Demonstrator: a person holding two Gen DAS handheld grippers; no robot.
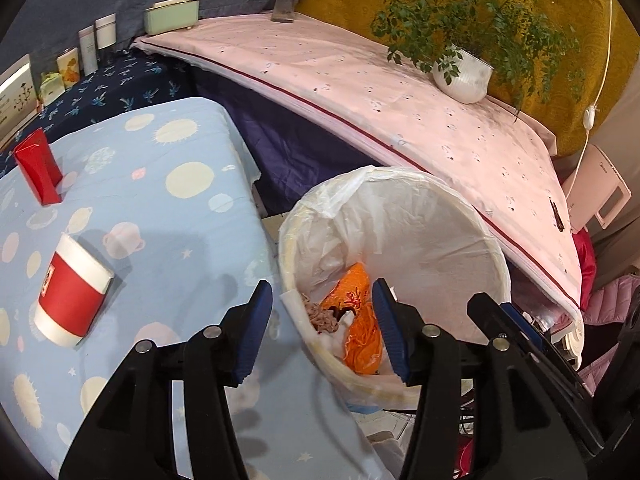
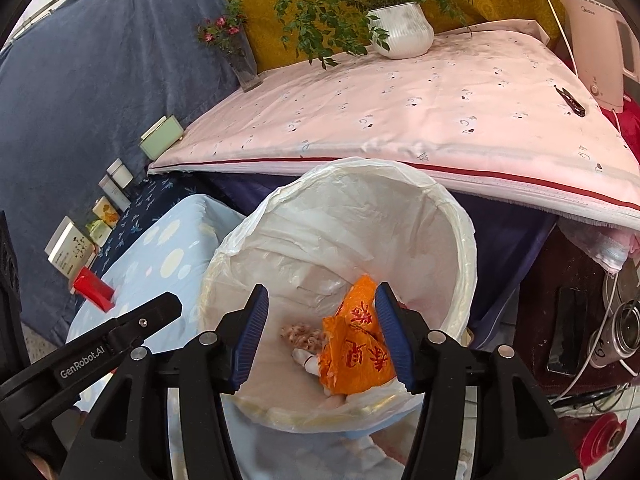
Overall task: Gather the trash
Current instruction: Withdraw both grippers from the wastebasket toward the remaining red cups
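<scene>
Both the left gripper (image 1: 322,332) and right gripper (image 2: 322,334) hang half-open and empty over the white bag-lined bin (image 2: 460,216), beside the worktop's edge for dropping; a crumpled orange wrapper (image 2: 356,354) lies inside. A red-banded paper cup (image 1: 72,300) awaits on the blue worktop (image 1: 168,216).

Left wrist view, angled down over table edge, bin (image 1: 394,276) at 5 o'clock, right wrist view, closer above bin (image 2: 340,280), both sharing bin and pink-covered surface (image 1: 400,112) at 12 o'clock.
</scene>
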